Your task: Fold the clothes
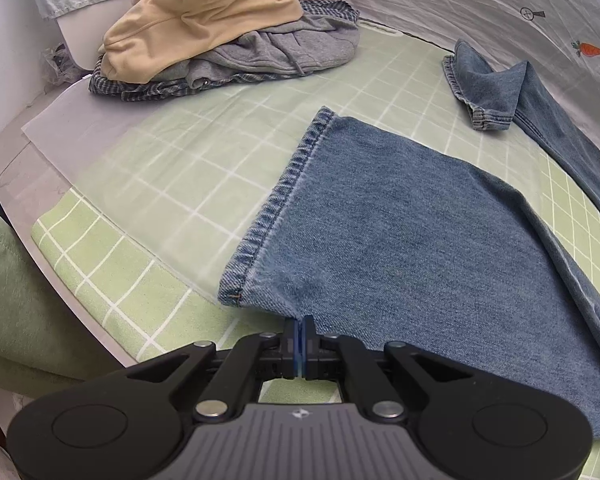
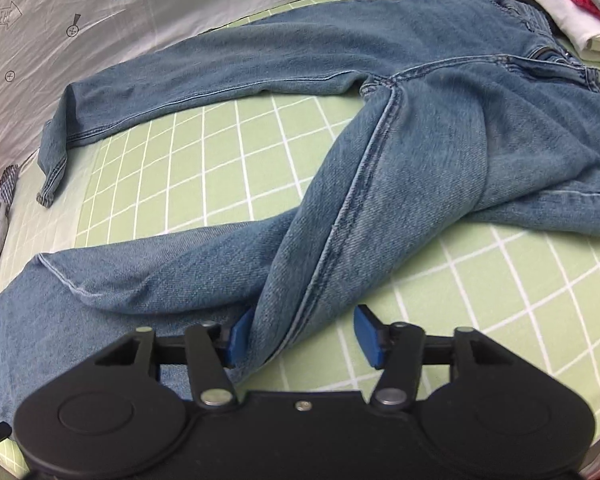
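Observation:
A pair of blue jeans [image 2: 420, 128] lies spread on a green checked sheet [image 2: 220, 152], legs apart, waistband at the far right. My left gripper [image 1: 299, 326] is shut on the near edge of the jeans' near leg [image 1: 400, 232], close to its hem [image 1: 284, 196]. The other leg's hem [image 1: 484, 84] lies crumpled at the far right. My right gripper [image 2: 304, 334] is open. A raised fold of the same leg [image 2: 320, 272] runs between its blue pads [image 2: 369, 336], against the left one.
A pile of a beige hoodie [image 1: 204, 16], a grey sweatshirt [image 1: 300, 48] and a checked garment sits at the far left. A grey printed sheet [image 2: 100, 20] lines the back. White and red folded clothes [image 2: 560, 4] lie beyond the waistband. The green sheet's edge [image 1: 100, 280] is near left.

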Demonstrator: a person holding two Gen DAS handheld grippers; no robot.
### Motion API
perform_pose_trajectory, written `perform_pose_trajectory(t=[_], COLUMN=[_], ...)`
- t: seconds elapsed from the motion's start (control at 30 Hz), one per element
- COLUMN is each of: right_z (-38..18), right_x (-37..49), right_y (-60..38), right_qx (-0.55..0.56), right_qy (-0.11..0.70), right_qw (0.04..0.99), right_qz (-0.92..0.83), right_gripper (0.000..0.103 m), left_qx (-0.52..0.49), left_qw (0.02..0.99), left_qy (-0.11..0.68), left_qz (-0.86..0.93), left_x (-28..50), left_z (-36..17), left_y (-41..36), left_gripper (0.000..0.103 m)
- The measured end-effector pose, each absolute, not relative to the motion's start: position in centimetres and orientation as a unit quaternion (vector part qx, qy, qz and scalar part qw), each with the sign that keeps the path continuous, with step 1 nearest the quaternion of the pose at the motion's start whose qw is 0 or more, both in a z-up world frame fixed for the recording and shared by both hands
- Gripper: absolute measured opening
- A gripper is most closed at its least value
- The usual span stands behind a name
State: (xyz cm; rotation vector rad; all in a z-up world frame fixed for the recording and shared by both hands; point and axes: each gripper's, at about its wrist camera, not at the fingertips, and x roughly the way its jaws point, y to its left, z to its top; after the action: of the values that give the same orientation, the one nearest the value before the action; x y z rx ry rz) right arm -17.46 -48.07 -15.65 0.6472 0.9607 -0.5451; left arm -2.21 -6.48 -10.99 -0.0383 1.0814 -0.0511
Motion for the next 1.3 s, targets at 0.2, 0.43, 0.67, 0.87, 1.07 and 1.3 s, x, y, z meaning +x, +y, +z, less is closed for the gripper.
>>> perform_pose_trajectory(t=[0.2, 0.43, 0.67, 0.87, 1.07, 1.3], right_z=[-12.3, -6.9, -5.1, -7.2, -11.2, -13.1], right_x=[-16.9, -13.5, -8.4, -2.8, 0.4, -4.3], right_y=[-49.3, -52.1, -57.3, -62.9, -64.5, -62.4], right_qx=[0.319, 0.302, 0.318, 0.325, 0.24, 0.186], right_qy=[0.401, 0.326, 0.271, 0.263, 0.356, 0.38], right_qw=[0.827, 0.873, 0.884, 0.876, 0.847, 0.823], right_qz=[-0.229, -0.2, -0.211, -0.242, -0.313, -0.38], right_gripper=[0.012, 0.01, 0.008, 0.01, 0.064, 0.093], left_qx=[-0.058, -0.082, -0.078, -0.08, -0.011, -0.076], left_qw=[0.882, 0.915, 0.936, 0.936, 0.921, 0.874], left_qy=[0.466, 0.39, 0.329, 0.323, 0.381, 0.478], left_qz=[-0.033, -0.063, -0.102, -0.116, -0.082, -0.029], left_x=[-0.4, 4.3, 11.5, 20.0, 22.4, 19.3], left_z=[-6.6, -1.3, 1.5, 0.0, -4.7, -10.9], left_y=[-7.1, -11.1, -17.8, -24.8, -26.7, -19.2], left_gripper=[0.001, 0.001, 0.001, 0.007, 0.043, 0.051])
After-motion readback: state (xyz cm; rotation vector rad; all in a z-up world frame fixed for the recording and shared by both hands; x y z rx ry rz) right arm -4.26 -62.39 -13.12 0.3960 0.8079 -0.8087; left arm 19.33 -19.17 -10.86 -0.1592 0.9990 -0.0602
